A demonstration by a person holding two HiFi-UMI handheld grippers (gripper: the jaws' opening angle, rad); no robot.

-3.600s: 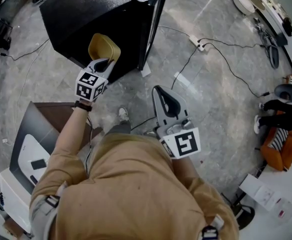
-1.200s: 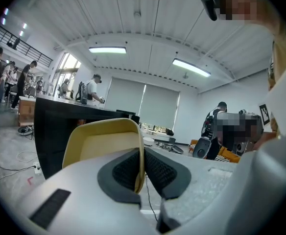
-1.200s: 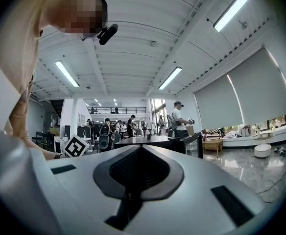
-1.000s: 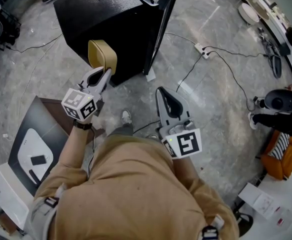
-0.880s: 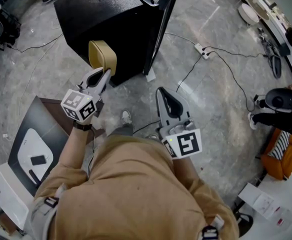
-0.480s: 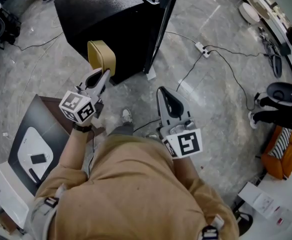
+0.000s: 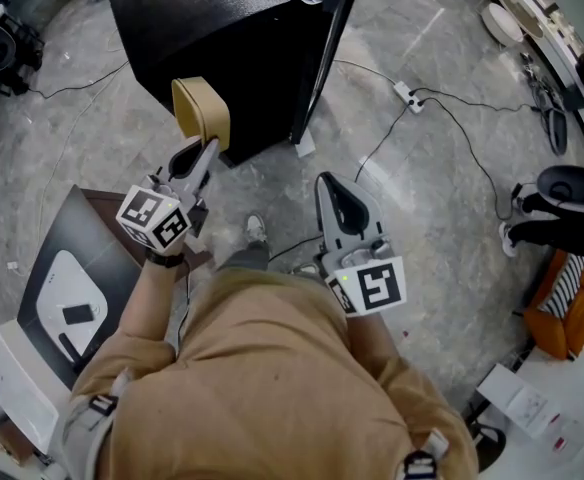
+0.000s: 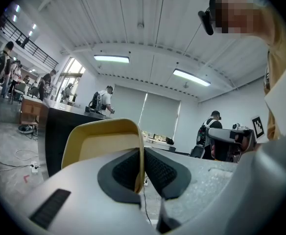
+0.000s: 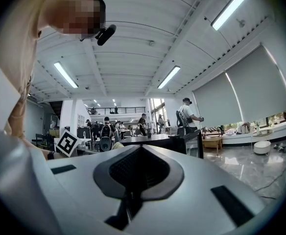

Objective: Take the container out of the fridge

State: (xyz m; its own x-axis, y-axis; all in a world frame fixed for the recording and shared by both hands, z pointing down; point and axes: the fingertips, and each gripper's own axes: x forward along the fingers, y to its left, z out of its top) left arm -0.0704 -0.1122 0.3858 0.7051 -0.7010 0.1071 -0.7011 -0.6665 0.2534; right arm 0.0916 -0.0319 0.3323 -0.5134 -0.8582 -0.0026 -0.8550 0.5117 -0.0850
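Yellow plastic container [image 7: 200, 113]: thin wall, judged light, bit flexible, smooth; best taken by side wall near rim. Left gripper [image 7: 205, 148] clamped on that wall, container in air outside black fridge [image 7: 222, 28], door [image 7: 327, 38] open. Right gripper [image 7: 334, 186] closed, empty. Contents hidden, probably none. Count: one container, one fridge, two grippers

There was one mustard-yellow, rounded-rectangular plastic container [image 7: 200, 111]. There was one black, box-shaped fridge [image 7: 212, 28], with one door [image 7: 329, 28]. Two grey-white hand-held tools were counted, the left tool [image 7: 209, 145] and the right tool [image 7: 329, 181], and two marker cubes, one per tool. One white power strip [image 7: 405, 93] lay on the floor.
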